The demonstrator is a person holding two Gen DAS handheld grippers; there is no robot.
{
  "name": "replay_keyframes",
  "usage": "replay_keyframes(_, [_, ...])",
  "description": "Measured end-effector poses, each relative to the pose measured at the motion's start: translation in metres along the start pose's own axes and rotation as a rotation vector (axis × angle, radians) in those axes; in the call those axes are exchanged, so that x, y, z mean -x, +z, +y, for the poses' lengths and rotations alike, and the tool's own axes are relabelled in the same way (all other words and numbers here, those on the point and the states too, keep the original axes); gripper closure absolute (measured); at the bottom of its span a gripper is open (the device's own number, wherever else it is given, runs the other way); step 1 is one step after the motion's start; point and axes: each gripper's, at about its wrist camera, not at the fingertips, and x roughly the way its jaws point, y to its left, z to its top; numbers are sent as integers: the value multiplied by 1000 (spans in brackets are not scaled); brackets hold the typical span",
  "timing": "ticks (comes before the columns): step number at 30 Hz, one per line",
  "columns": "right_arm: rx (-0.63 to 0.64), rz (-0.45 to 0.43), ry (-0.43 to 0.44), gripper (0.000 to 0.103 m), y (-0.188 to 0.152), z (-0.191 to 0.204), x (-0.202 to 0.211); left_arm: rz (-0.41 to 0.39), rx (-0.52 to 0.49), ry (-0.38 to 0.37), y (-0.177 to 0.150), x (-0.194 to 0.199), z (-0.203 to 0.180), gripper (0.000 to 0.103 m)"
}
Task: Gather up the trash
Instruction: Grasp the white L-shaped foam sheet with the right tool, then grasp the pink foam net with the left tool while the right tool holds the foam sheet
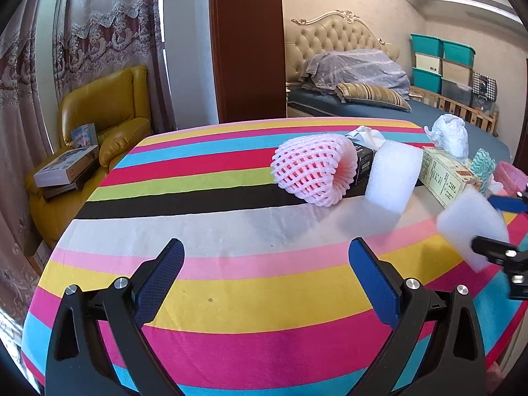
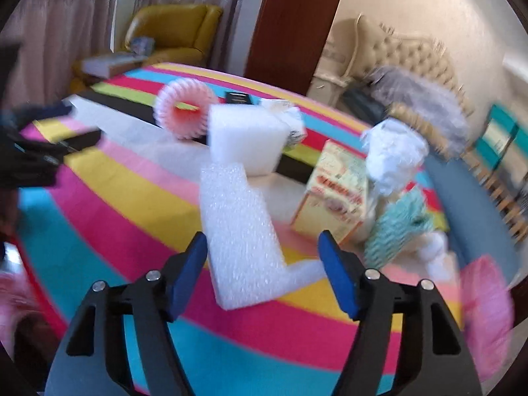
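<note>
White foam is what I'm after. From the left wrist, my left gripper (image 1: pixel 265 277) hangs wide open and empty over the striped worktop (image 1: pixel 204 198). Ahead lie a pink net sleeve (image 1: pixel 313 168), a foam block (image 1: pixel 394 178) and a printed carton (image 1: pixel 445 175). At the right edge my right gripper (image 1: pixel 495 224) brackets a foam slab (image 1: pixel 472 227).

From the right wrist, the picture is blurred. The foam slab (image 2: pixel 241 231) stands between the fingers of the right gripper (image 2: pixel 264 264), which are partly closed; the left pad (image 2: pixel 189 274) looks to be touching it, the right pad (image 2: pixel 336 277) stands clear, so I judge it not yet gripped. Behind sit the foam block (image 2: pixel 244 138), the net sleeve (image 2: pixel 184 112), the carton (image 2: pixel 336 191) and crumpled white plastic (image 2: pixel 392 151).

The slab should be very light, springy and easily dented. I'd pinch its flat faces mid-length, gently.
</note>
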Motion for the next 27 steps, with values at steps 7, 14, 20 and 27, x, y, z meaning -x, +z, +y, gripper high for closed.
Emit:
replay_keyframes(7, [-18, -34, 47, 32, 3, 6, 16, -2, -2, 1, 0, 0, -1, 7])
replay_keyframes(14, [38, 3, 0, 30, -4, 13, 2, -4, -5, -4, -1, 0, -1, 8])
replay_keyframes(20, [77, 8, 1, 41, -11, 17, 0, -4, 1, -9, -1, 0, 0, 8])
replay_keyframes(27, [6, -56, -28, 42, -10, 7, 14, 9, 3, -14, -1, 0, 1, 7])
